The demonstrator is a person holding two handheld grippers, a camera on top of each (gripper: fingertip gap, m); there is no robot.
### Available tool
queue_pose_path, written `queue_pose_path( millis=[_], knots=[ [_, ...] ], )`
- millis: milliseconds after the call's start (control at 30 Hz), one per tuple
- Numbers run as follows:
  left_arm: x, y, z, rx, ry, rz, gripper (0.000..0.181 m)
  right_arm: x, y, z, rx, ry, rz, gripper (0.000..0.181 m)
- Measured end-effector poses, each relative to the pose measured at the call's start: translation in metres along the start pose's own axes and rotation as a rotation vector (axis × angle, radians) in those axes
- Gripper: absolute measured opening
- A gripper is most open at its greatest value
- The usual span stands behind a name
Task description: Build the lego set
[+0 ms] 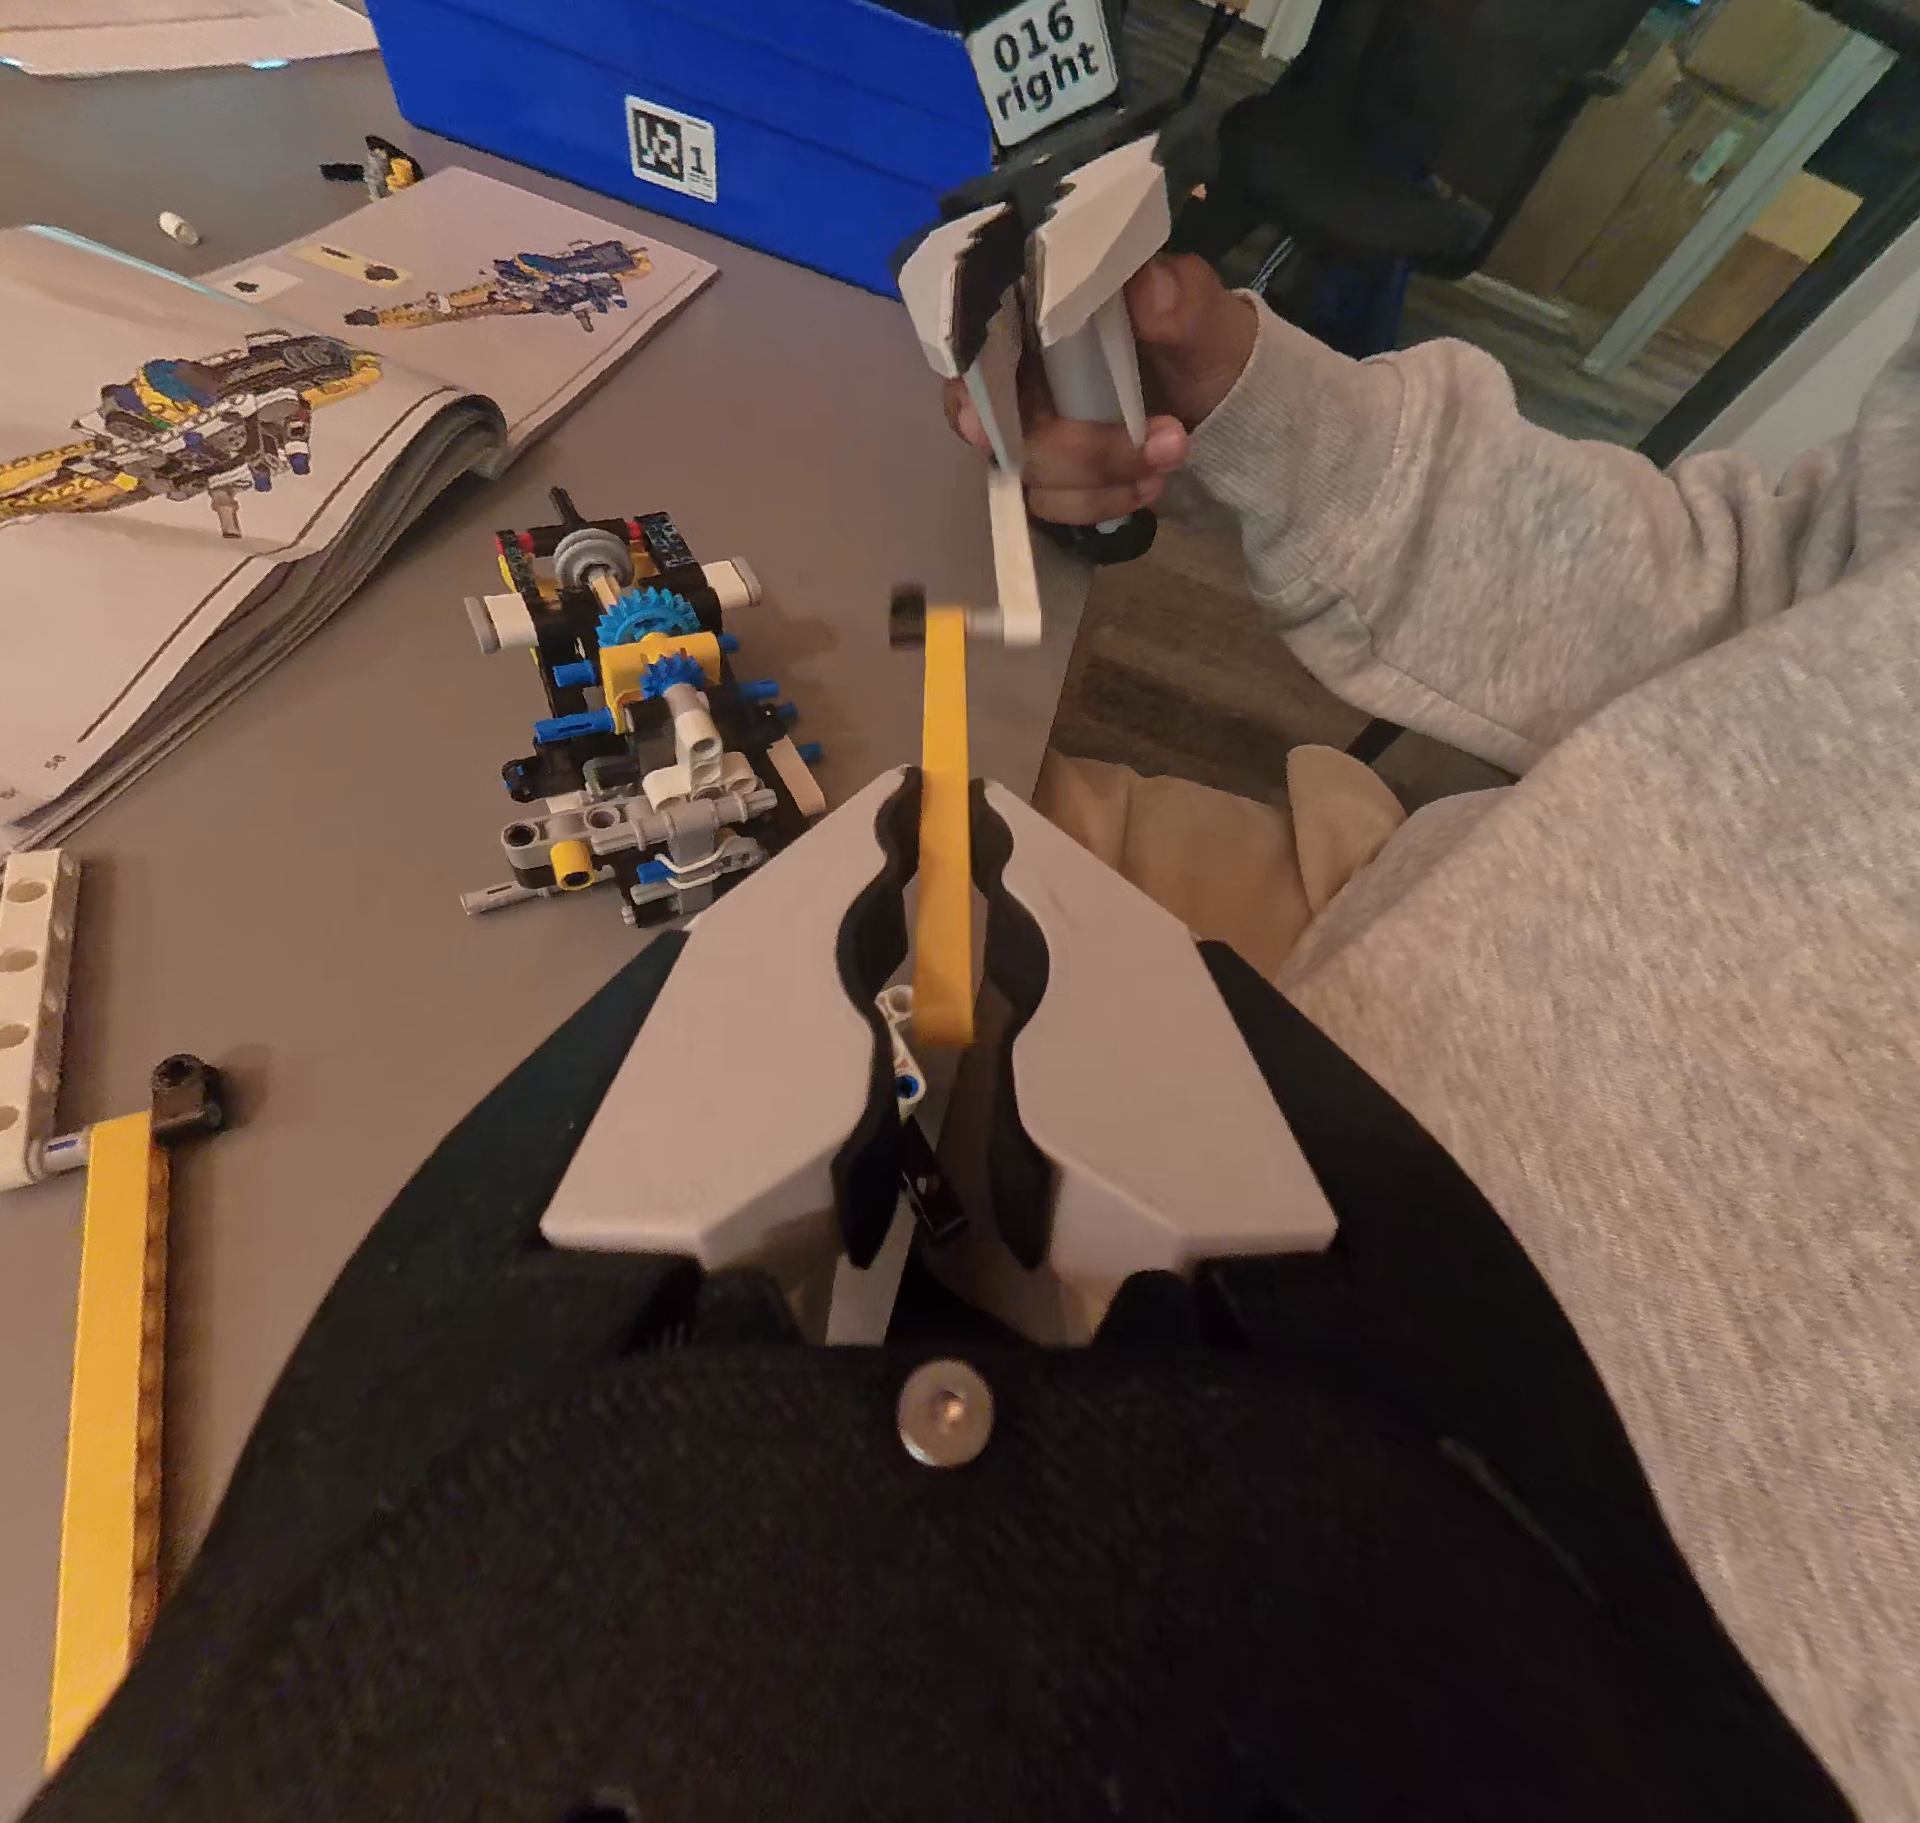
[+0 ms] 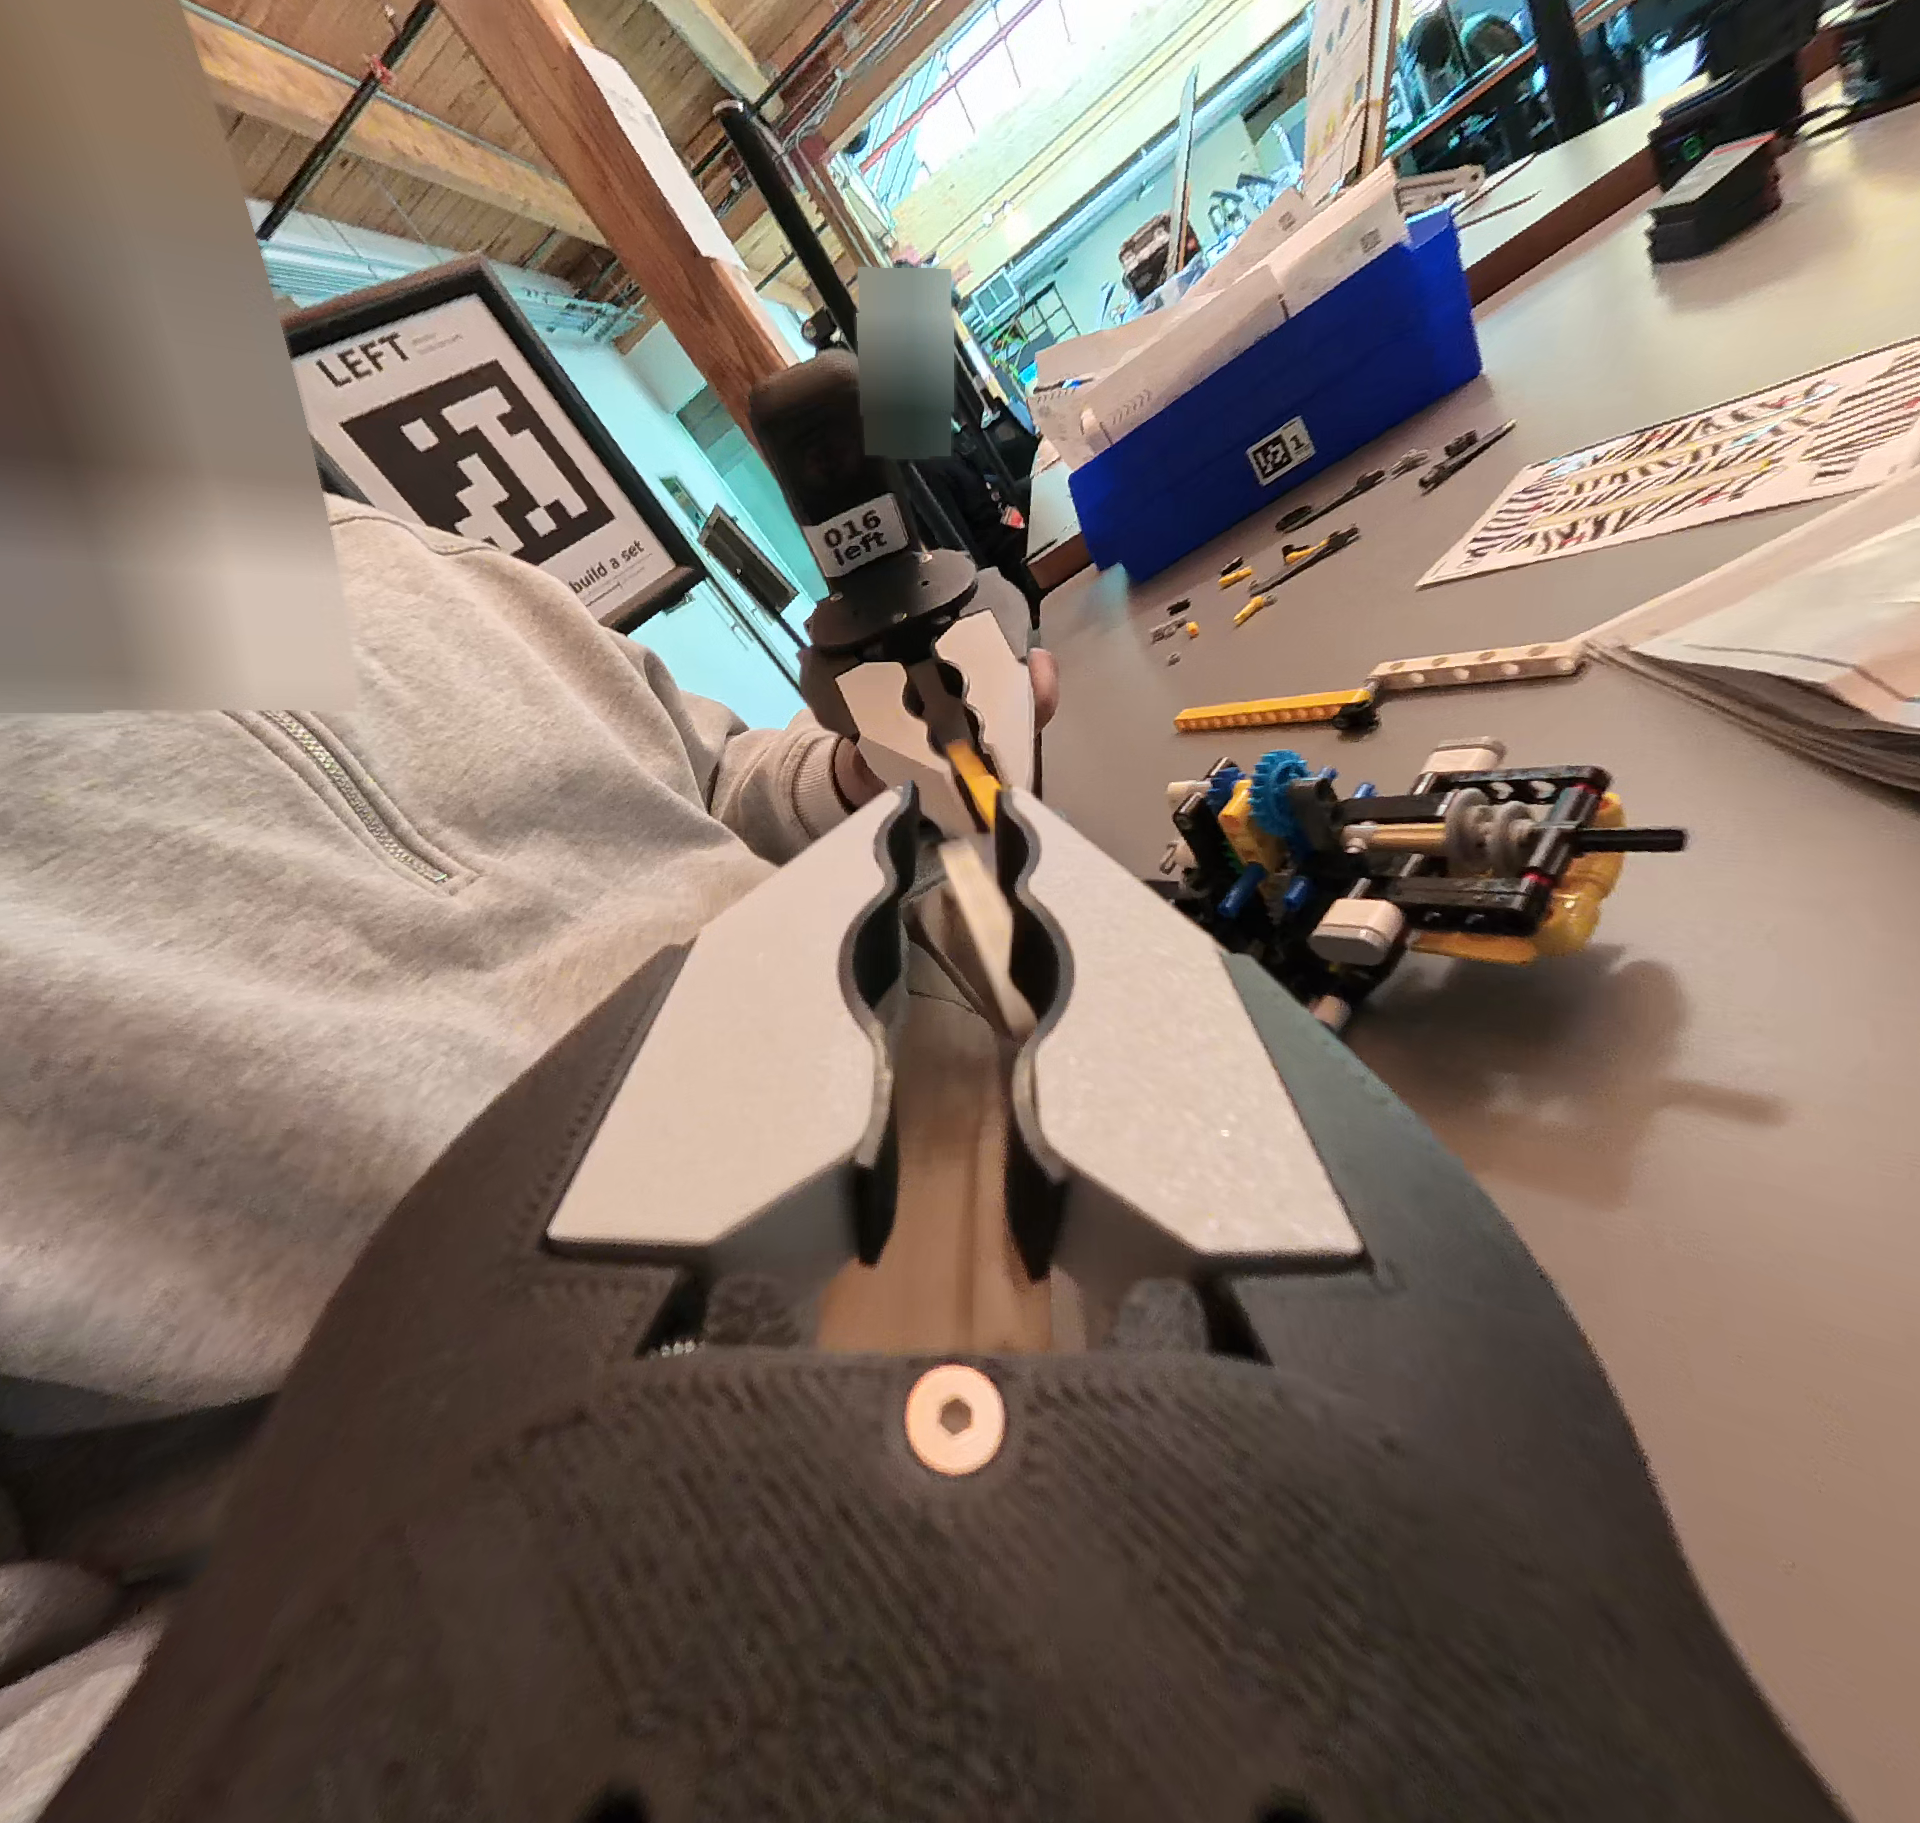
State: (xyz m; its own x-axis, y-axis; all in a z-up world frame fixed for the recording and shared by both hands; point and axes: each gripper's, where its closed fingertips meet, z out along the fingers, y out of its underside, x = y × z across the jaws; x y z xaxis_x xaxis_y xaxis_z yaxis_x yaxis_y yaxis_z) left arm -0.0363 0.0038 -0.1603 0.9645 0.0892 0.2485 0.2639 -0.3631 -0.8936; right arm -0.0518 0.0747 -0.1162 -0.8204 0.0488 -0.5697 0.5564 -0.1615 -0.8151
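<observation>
Only left wrist view shows open manual (image 1: 239,443).

Each gripper (image 1: 943,797) had grey wedge fingers, black scalloped pads, a black body and one silver screw (image 1: 944,1412); sleeves (image 1: 1507,547) were grey knit.

Left wrist view: dim, warm cast, soft blur. Right wrist view: bright windows (image 2: 1049,90) ahead, glare; model (image 2: 1392,859) shadow toward tool. Edges fisheye-bent.
</observation>
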Motion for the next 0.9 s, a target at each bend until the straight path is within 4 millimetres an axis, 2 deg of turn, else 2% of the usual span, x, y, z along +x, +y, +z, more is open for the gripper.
queue_pose_path(
  millis=[567, 900],
  knots=[
    [-0.014, -0.009, -0.009, 0.072, -0.030, -0.080, 0.005, 0.005, 0.003, 0.001, -0.018, 0.029, -0.005, 0.013],
    [-0.033, -0.030, -0.033, 0.288, 0.055, -0.345, 0.005, 0.009, 0.003, 0.002, -0.035, 0.093, -0.102, 0.015]
  ],
)
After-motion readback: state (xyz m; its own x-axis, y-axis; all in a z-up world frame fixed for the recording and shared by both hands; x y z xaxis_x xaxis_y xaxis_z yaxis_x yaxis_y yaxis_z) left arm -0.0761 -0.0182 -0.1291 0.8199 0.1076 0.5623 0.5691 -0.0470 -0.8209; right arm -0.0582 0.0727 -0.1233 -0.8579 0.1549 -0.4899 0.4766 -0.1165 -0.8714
